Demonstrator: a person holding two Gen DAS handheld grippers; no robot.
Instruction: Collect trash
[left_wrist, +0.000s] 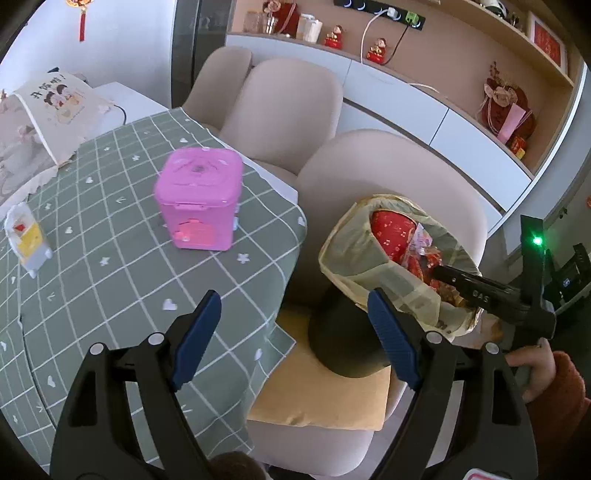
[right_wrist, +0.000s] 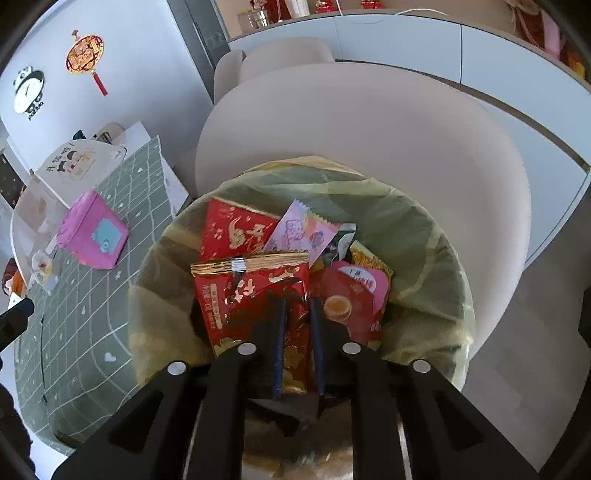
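A black trash bin (left_wrist: 345, 343) lined with a yellowish bag (left_wrist: 347, 251) stands on a beige chair's seat, beside the table. It holds several snack wrappers. My right gripper (right_wrist: 298, 306) is over the bin's mouth, shut on a red and gold snack wrapper (right_wrist: 258, 291) that hangs between its fingers above the other wrappers. In the left wrist view the right gripper (left_wrist: 439, 273) reaches into the bin from the right. My left gripper (left_wrist: 293, 306) is open and empty, held above the table's edge and the bin.
A round table with a green checked cloth (left_wrist: 110, 236) carries a pink box (left_wrist: 199, 203), a small white and yellow toy (left_wrist: 27, 236) and a printed card (left_wrist: 62, 107). Beige chairs (left_wrist: 291, 110) stand behind. A yellow cushion (left_wrist: 325, 398) lies under the bin.
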